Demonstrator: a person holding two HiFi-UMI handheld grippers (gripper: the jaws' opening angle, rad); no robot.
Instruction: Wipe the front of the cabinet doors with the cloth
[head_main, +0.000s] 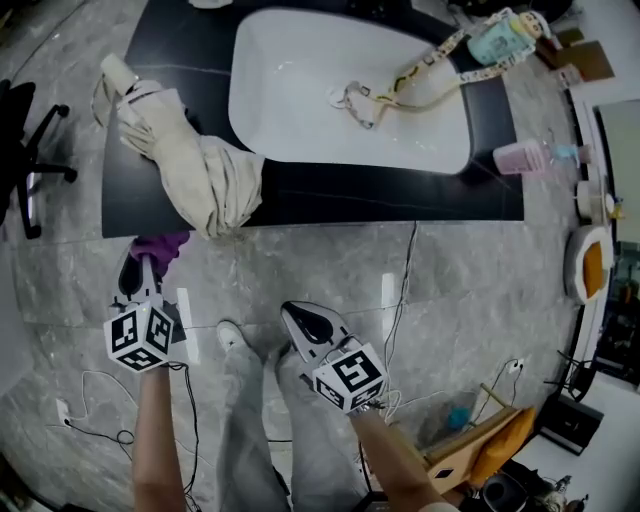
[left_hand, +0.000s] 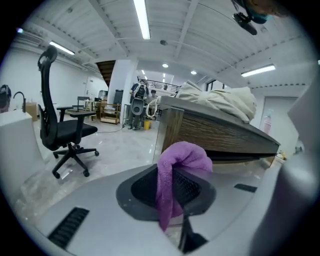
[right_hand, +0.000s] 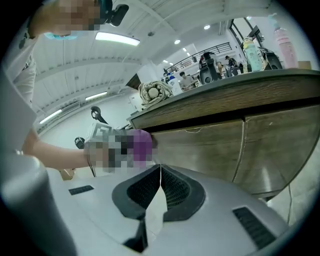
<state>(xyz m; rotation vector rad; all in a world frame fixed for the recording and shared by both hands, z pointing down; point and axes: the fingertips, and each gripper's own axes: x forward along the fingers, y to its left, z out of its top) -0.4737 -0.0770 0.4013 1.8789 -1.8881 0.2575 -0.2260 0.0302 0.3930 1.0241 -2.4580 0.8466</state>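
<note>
My left gripper (head_main: 140, 270) is shut on a purple cloth (head_main: 160, 245), which bunches above the jaws just below the counter's front edge (head_main: 330, 212). In the left gripper view the cloth (left_hand: 182, 160) drapes over the shut jaws of the left gripper (left_hand: 175, 187), and the wood-grain cabinet front (left_hand: 215, 132) stands a short way beyond. My right gripper (head_main: 300, 322) hangs over the floor, shut and holding nothing. In the right gripper view its jaws (right_hand: 160, 182) meet in a thin line. The cabinet doors (right_hand: 225, 145) fill the right, and the cloth (right_hand: 142, 145) is near their left end.
The black counter holds a white sink (head_main: 300, 80), a folded beige umbrella (head_main: 190, 160) and a pink bottle (head_main: 530, 157). An office chair (head_main: 25, 160) stands at the left. Cables (head_main: 405, 290) trail over the grey floor, and the person's shoe (head_main: 232, 335) is between the grippers.
</note>
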